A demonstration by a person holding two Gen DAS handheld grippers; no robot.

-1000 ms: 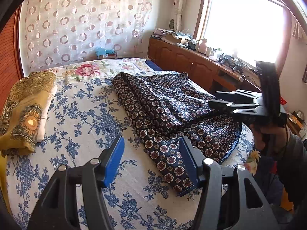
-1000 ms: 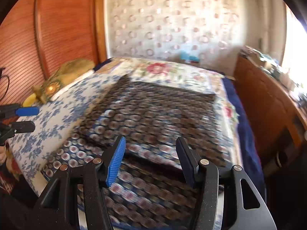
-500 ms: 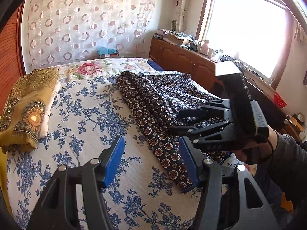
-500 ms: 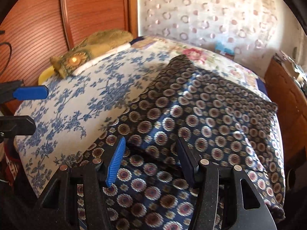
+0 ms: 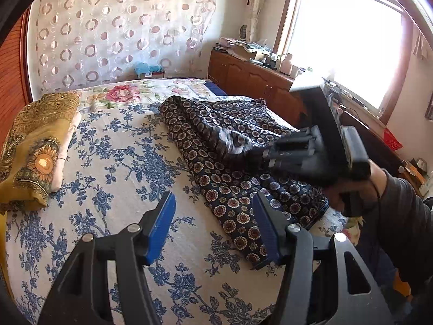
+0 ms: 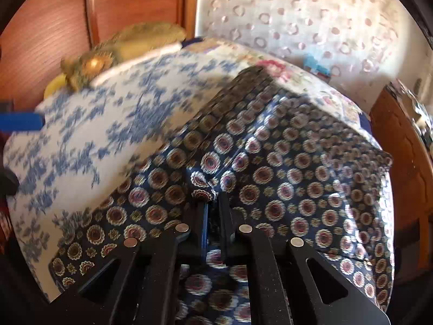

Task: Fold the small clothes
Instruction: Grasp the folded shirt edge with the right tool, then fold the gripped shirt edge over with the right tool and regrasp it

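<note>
A dark navy garment with round medallion print (image 5: 232,124) lies partly folded on the right half of the bed (image 5: 121,168). My right gripper (image 6: 213,200) is shut on a pinch of this garment (image 6: 284,168) at a fold near its front part, and the cloth bunches up between the pads. In the left wrist view the right gripper (image 5: 254,158) comes in from the right, blurred, tips down on the fabric, held by a hand in a dark sleeve (image 5: 400,197). My left gripper (image 5: 213,200) hovers open above the sheet beside the garment's near corner, holding nothing.
A folded mustard-yellow cloth (image 5: 35,146) rests on a pale one at the bed's left side. A wooden cabinet (image 5: 251,78) with clutter runs under the bright window on the right. Behind the bed hangs a circle-patterned curtain (image 5: 121,32); wood panelling (image 6: 54,27) stands left.
My right gripper moved down and toward the garment's near fold, rolled a little, and went from open to shut on the fabric. The left gripper stayed where it was, open.
</note>
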